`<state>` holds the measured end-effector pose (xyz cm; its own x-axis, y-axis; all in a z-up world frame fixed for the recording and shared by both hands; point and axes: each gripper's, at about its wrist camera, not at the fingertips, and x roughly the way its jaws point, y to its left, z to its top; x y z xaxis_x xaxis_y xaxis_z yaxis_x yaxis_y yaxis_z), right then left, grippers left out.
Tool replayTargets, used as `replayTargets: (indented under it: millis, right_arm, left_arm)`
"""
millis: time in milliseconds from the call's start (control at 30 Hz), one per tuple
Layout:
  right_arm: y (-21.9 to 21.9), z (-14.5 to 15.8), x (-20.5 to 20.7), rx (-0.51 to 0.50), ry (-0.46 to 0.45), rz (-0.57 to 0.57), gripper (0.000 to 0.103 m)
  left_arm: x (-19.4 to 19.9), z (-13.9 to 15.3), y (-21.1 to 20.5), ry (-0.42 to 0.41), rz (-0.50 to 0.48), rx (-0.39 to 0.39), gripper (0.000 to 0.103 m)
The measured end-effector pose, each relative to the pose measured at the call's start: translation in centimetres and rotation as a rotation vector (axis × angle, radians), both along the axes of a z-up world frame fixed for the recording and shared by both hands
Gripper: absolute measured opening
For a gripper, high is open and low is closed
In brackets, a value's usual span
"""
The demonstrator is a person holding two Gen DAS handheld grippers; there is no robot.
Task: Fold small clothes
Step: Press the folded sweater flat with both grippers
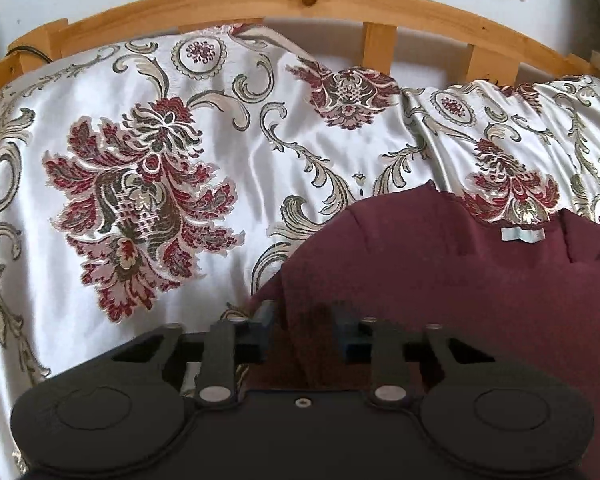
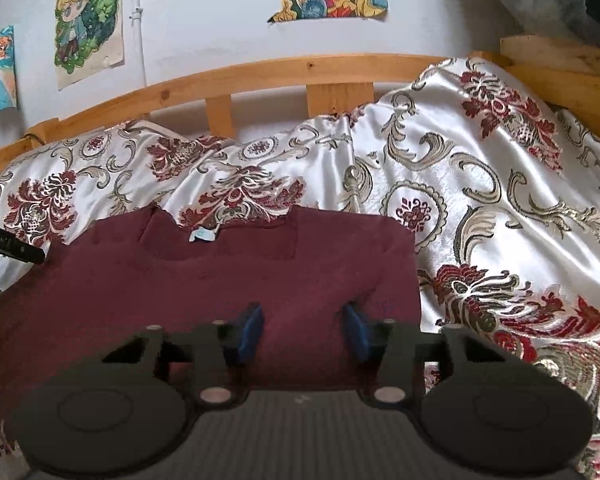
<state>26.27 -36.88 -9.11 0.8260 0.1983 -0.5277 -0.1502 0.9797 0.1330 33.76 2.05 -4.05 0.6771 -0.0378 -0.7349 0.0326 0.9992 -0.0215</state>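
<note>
Floral bedspread (image 1: 228, 184) covers the bed; maroon garment (image 2: 260, 272) lies flat (label up). Left gripper (image 1: 306, 328) jaws pinch its edge; right gripper (image 2: 304, 330) jaws, part-open, straddle cloth.

The bedspread (image 1: 228, 152) is glossy satin-like cloth with raised woven floral brocade. The maroon garment (image 2: 228, 280) is matt, soft-looking cloth bearing a small pale label (image 2: 202, 235). The bed rail (image 1: 308, 0) is smooth, light varnished wood with visible knots. The right gripper (image 2: 303, 332) has matt black plastic housing, blue pads (image 2: 252, 332) and dull metal pins. The wall posters (image 2: 88, 20) are creased paper.
</note>
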Motion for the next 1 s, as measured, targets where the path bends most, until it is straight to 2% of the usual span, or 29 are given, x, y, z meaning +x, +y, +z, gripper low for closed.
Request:
replayTargets:
  millis: [33, 100, 200, 333, 400, 467, 500, 533, 633, 700, 767, 800, 867, 900, 1000]
  right_arm:
    - [-0.1, -0.1, 0.1, 0.004, 0.002, -0.001, 0.028]
    - [-0.2, 0.0, 0.1, 0.009, 0.0, 0.002, 0.013]
    - [-0.4, 0.5, -0.3, 0.006, -0.033, -0.005, 0.009]
    - [0.1, 1.3, -1.1, -0.042, -0.106, -0.014, 0.008]
    - [0.6, 1.6, -1.6, -0.084, -0.142, -0.013, 0.008]
    - [1.0, 1.4, -1.4, -0.105, -0.133, 0.003, 0.008]
    - [1.0, 1.3, -1.4, -0.107, -0.128, 0.004, 0.008]
    - [0.9, 1.0, -1.3, -0.103, -0.116, 0.004, 0.008]
    - [0.4, 0.6, -0.9, -0.074, -0.077, 0.003, 0.008]
    - [0.1, 0.4, -0.8, -0.056, -0.065, 0.0, 0.008]
    - [0.2, 0.3, -0.7, -0.059, -0.062, 0.001, 0.008]
    - [0.2, 0.2, -0.7, -0.061, -0.062, 0.001, 0.008]
    - [0.2, 0.2, -0.7, -0.062, -0.058, 0.001, 0.008]
    - [0.2, 0.1, -0.7, -0.061, -0.055, 0.002, 0.008]
    - [0.0, 0.1, -0.7, -0.056, -0.055, 0.002, 0.008]
  left_arm:
    - [0.2, 0.0, 0.1, 0.004, 0.0, -0.008, 0.004]
    - [0.4, 0.1, 0.0, -0.006, 0.001, -0.013, 0.0]
    - [0.1, 0.8, -0.2, -0.077, 0.039, 0.022, 0.0]
    - [0.2, 2.0, -0.1, -0.161, 0.084, 0.008, 0.0]
    - [0.5, 2.2, -0.1, -0.168, 0.083, 0.009, 0.0]
    - [0.9, 2.1, 0.1, -0.138, 0.06, -0.02, 0.0]
    - [1.0, 1.9, 0.3, -0.116, 0.049, -0.047, 0.003]
    - [1.1, 1.7, 0.5, -0.099, 0.043, -0.074, 0.013]
    - [0.9, 1.0, 0.7, -0.072, 0.031, -0.091, 0.035]
    - [1.0, 0.5, 0.6, -0.046, 0.012, -0.091, 0.04]
    - [1.0, -0.2, 0.6, -0.026, 0.004, -0.085, 0.04]
    - [1.1, -0.4, 0.4, -0.02, -0.004, -0.078, 0.039]
    - [1.3, -0.7, -0.1, -0.011, -0.014, -0.044, 0.026]
    - [1.5, -0.9, -0.5, -0.001, -0.02, -0.017, 0.01]
    - [1.5, -0.7, -1.3, -0.031, -0.038, 0.039, 0.006]
